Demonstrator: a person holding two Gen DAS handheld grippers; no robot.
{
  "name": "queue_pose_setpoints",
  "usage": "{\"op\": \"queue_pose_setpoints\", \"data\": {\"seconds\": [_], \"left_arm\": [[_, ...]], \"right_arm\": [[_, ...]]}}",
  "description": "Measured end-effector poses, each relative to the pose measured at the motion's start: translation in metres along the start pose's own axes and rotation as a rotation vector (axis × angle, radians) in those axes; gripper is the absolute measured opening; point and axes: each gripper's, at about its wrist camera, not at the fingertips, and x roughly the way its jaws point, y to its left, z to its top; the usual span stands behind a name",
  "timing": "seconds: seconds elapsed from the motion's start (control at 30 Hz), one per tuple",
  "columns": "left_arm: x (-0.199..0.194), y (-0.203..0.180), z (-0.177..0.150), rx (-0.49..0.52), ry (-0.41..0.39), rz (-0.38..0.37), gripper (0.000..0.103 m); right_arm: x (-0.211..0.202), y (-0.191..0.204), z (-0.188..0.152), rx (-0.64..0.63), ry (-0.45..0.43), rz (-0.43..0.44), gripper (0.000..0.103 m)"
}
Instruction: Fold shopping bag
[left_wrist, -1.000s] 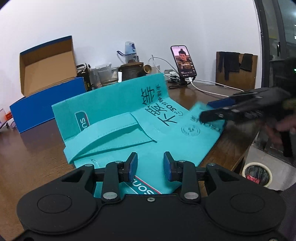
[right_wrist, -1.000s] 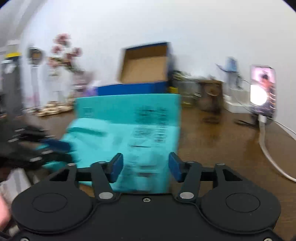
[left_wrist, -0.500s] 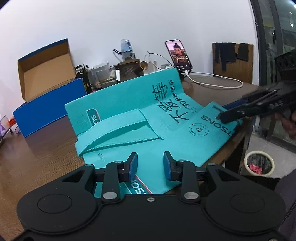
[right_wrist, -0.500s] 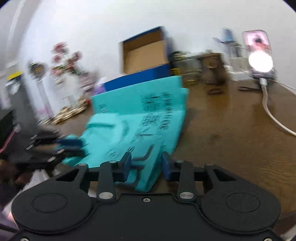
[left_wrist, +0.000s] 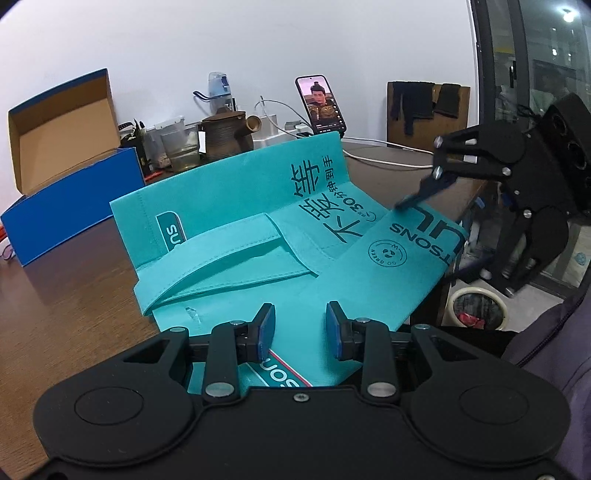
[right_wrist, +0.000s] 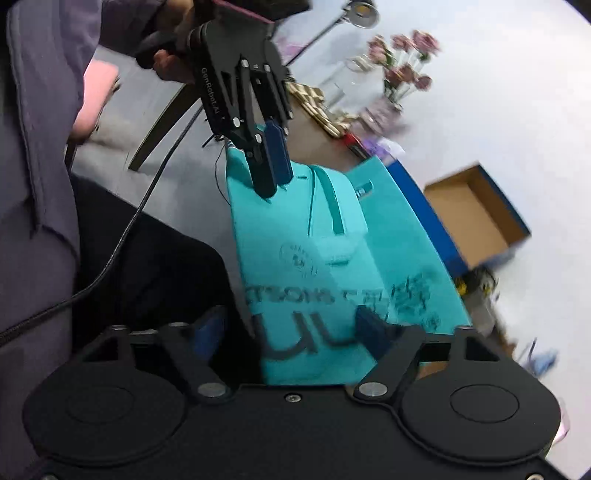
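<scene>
A teal shopping bag (left_wrist: 258, 229) with black print lies partly folded on the brown wooden table (left_wrist: 66, 295), its handle (left_wrist: 221, 258) flat on top and its far panel standing up. My left gripper (left_wrist: 300, 330) is open, its fingers over the bag's near edge. My right gripper (right_wrist: 291, 332) is open wide, with the bag's right end (right_wrist: 314, 339) between its fingers. In the left wrist view the right gripper (left_wrist: 439, 221) straddles that right end at the table's edge. In the right wrist view the left gripper (right_wrist: 271, 173) hangs over the bag's far end.
An open blue cardboard box (left_wrist: 62, 166) stands at the back left. A brown teapot (left_wrist: 229, 136), jars, a lit phone (left_wrist: 320, 105) on a stand and white cables lie behind the bag. A bin (left_wrist: 476, 310) sits on the floor off the table's right edge.
My right gripper has swung round to the bag's right end, rolled sideways and opened wider around the flap. The left gripper has stayed open at the near edge.
</scene>
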Motion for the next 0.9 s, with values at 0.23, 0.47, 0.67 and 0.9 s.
{"op": "queue_pose_setpoints", "data": {"seconds": [0.23,0.47,0.67,0.9], "left_arm": [[-0.033,-0.015,-0.001,0.264,-0.076,-0.097,0.070],[-0.027,0.001,-0.009,0.229,-0.013,-0.178,0.029],[-0.021,0.058,-0.013,-0.163,-0.092,-0.316,0.025],[0.006,0.096,0.009,-0.458,-0.058,-0.310,0.025]], "right_arm": [[-0.001,-0.030,-0.011,0.133,-0.025,0.128,0.033],[-0.003,-0.063,-0.026,0.270,-0.118,0.244,0.028],[0.012,-0.115,-0.082,0.869,-0.291,0.463,0.026],[0.035,-0.128,-0.125,1.379,-0.381,0.531,0.025]]}}
